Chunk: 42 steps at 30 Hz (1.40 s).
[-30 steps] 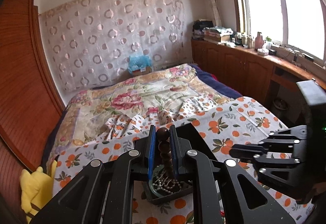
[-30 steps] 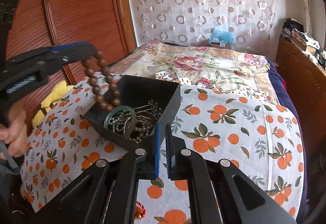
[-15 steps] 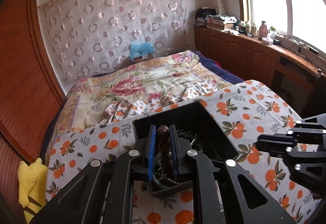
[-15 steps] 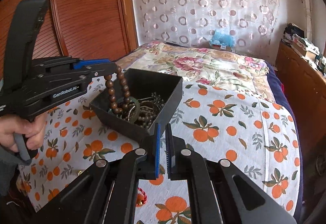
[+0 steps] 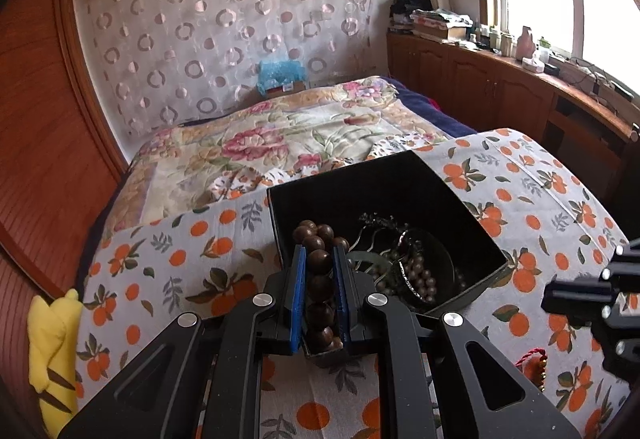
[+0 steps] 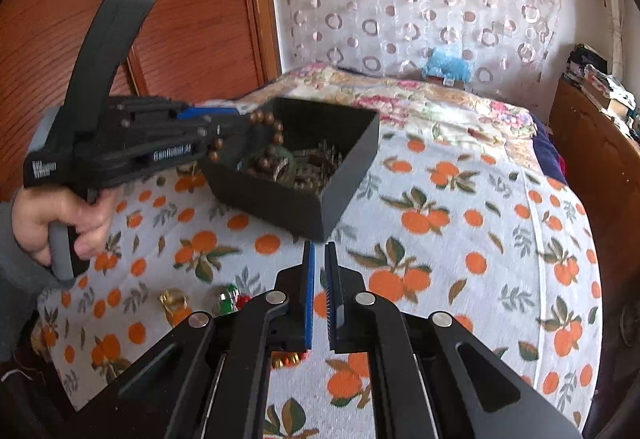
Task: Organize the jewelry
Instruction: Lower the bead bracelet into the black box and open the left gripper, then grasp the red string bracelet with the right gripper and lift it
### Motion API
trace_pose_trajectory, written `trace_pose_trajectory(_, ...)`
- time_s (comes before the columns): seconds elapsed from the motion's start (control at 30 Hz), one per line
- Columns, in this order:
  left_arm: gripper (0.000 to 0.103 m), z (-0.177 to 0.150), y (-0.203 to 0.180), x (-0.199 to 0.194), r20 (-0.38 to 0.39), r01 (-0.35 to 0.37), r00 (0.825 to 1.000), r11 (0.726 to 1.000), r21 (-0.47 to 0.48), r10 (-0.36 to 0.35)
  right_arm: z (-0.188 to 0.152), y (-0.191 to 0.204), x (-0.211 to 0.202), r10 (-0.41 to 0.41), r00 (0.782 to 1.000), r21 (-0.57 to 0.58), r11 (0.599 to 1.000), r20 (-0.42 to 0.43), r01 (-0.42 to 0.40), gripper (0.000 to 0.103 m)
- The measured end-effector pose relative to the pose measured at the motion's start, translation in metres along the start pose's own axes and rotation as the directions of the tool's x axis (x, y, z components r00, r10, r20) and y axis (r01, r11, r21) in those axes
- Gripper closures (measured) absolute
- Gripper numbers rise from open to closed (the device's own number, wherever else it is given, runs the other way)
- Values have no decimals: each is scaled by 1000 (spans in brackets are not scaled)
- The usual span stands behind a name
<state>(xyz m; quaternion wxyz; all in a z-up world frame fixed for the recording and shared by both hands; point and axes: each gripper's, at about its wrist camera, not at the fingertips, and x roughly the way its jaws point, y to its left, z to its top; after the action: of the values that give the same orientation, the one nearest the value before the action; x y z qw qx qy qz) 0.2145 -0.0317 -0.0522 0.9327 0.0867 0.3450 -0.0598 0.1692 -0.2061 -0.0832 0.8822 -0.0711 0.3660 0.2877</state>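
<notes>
Lowering toward the black box since a second ago: left gripper clamped on the wooden bead bracelet, once dangling well above the box's near-left rim, now hanging just over that rim, part way inside. Close to release, probably. Already in the box: a green bangle, a string of small beads, tangled metal pieces, blurred. Right gripper nearly closed on nothing, near the box's front corner. Small trinkets lying loose on the orange-print cloth, in front of the box.

Both grippers black, blue finger pads, silver round screws. Left gripper bears white lettering. Bare-skinned hand, grey sleeve.
</notes>
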Motion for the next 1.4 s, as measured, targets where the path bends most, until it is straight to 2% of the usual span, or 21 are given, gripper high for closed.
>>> trace_pose_trajectory(0.1,90,1,3,1,-4,9,1000,1000,-21,-9,-8,-1,4,-4,1000,-1,1000,-26,4,95)
trace_pose_trajectory(0.17,87,2,4,-1,-1,12,1000,1000,-28,-13,-12,-1,6,-2,999,5,1000,-34,2,87)
trace_pose_trajectory(0.23,81,1,5,-7,9,19,1000,999,-30,-18,-16,-2,6,4,999,10,1000,-40,-4,85)
trace_pose_trajectory(0.3,68,-2,6,-16,22,24,999,999,-33,-23,-21,-2,5,6,999,8,1000,-49,-6,85)
trace_pose_trajectory(0.53,68,-33,1,-50,29,94,995,995,-20,-93,-37,6,6,10,995,-25,1000,-95,-13,84)
trace_pose_trajectory(0.8,68,-73,-11,-66,-21,161,987,987,-23,-162,-44,13,6,0,993,-48,999,-116,-5,84)
trace_pose_trajectory(0.97,68,-87,-17,-71,-39,183,982,983,-26,-184,-44,20,5,-24,991,-82,997,-133,13,84)
trace_pose_trajectory(1.13,68,-97,-22,-73,-60,199,978,980,-21,-199,-45,20,4,-6,989,-77,997,-146,-5,85)
trace_pose_trajectory(1.4,68,-104,-26,-70,-80,207,975,978,-21,-208,-40,26,10,-19,986,-114,993,-165,0,85)
